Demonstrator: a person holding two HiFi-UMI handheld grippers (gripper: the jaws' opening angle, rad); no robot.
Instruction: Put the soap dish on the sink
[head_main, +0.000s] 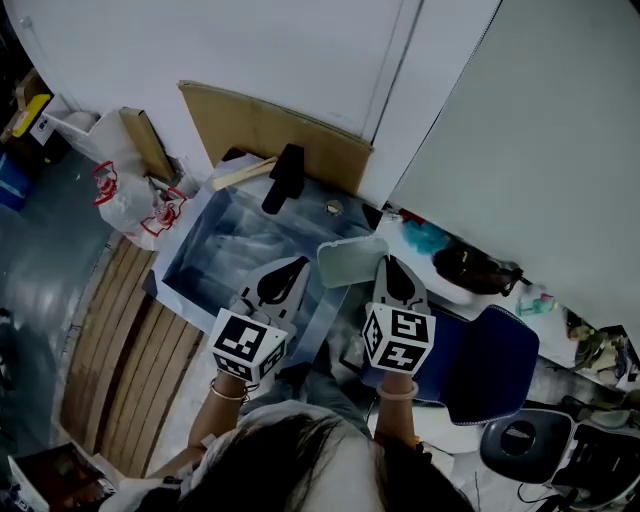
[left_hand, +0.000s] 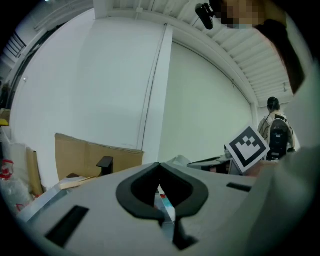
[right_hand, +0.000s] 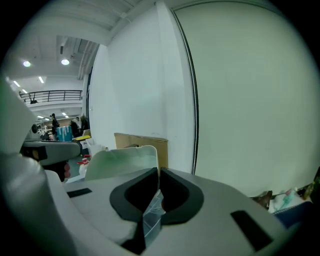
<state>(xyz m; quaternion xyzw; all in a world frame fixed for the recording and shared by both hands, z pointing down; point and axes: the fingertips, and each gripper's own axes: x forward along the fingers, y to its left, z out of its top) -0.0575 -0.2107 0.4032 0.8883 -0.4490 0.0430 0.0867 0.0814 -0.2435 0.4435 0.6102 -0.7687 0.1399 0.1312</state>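
Observation:
The soap dish (head_main: 350, 260) is a pale green shallow tray. My right gripper (head_main: 388, 268) is shut on its right edge and holds it in the air beside the right rim of the steel sink (head_main: 176, 284). In the right gripper view the dish (right_hand: 125, 157) stands up left of the closed jaws (right_hand: 159, 173). My left gripper (head_main: 292, 268) hovers over the sink's near right part, shut with nothing in it; its jaw tips meet (left_hand: 159, 166). The dish (left_hand: 178, 161) shows just beyond them.
A black faucet (head_main: 283, 178) stands at the sink's back, with a wooden stick (head_main: 243, 173) beside it. Cardboard (head_main: 270, 125) leans on the white wall behind. A plastic bag (head_main: 135, 200) lies left, wooden slats (head_main: 120, 350) below. A blue chair (head_main: 490, 365) is at the right.

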